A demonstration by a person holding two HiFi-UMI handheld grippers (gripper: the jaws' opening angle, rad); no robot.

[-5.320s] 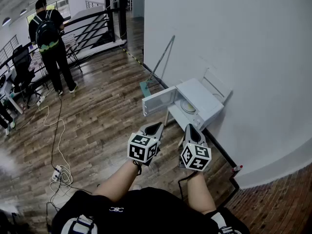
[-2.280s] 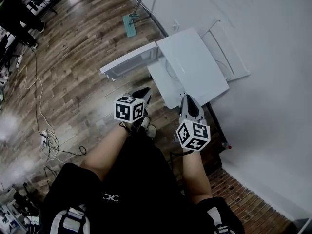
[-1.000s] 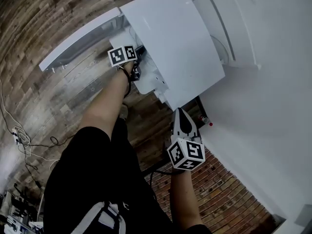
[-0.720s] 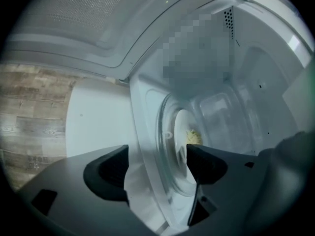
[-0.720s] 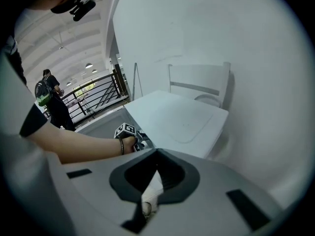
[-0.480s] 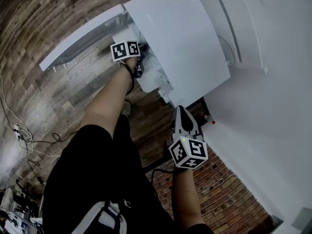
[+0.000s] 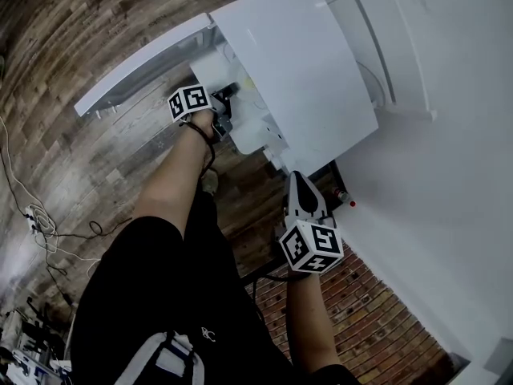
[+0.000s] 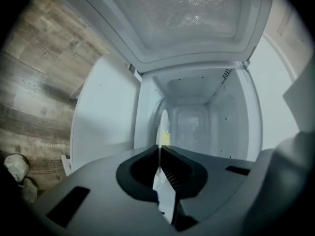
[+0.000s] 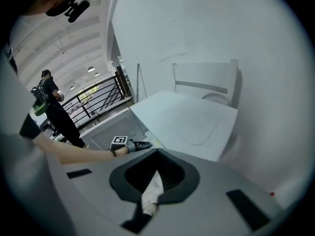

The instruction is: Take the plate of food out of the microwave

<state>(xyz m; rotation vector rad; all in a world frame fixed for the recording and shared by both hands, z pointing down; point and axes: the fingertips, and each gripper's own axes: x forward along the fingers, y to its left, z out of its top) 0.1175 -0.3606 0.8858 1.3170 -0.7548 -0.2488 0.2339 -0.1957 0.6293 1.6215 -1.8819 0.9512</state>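
Observation:
The white microwave stands with its door swung open. My left gripper reaches into the opening. In the left gripper view the plate shows edge-on inside the cavity, with yellow food on it. Its near rim runs between the jaws of my left gripper, which is shut on it. My right gripper hangs shut and empty by the microwave's front corner, clear of the plate. In the right gripper view the jaws point at the microwave's top, and the left gripper shows at the opening.
The microwave sits on a low white table against a white wall. A white chair stands behind it. Cables lie on the wood floor at the left. A person stands far off by a railing.
I have walked up to the microwave and the left gripper has gone into its opening. In the last half second the left gripper drew back slightly. The right gripper has barely moved.

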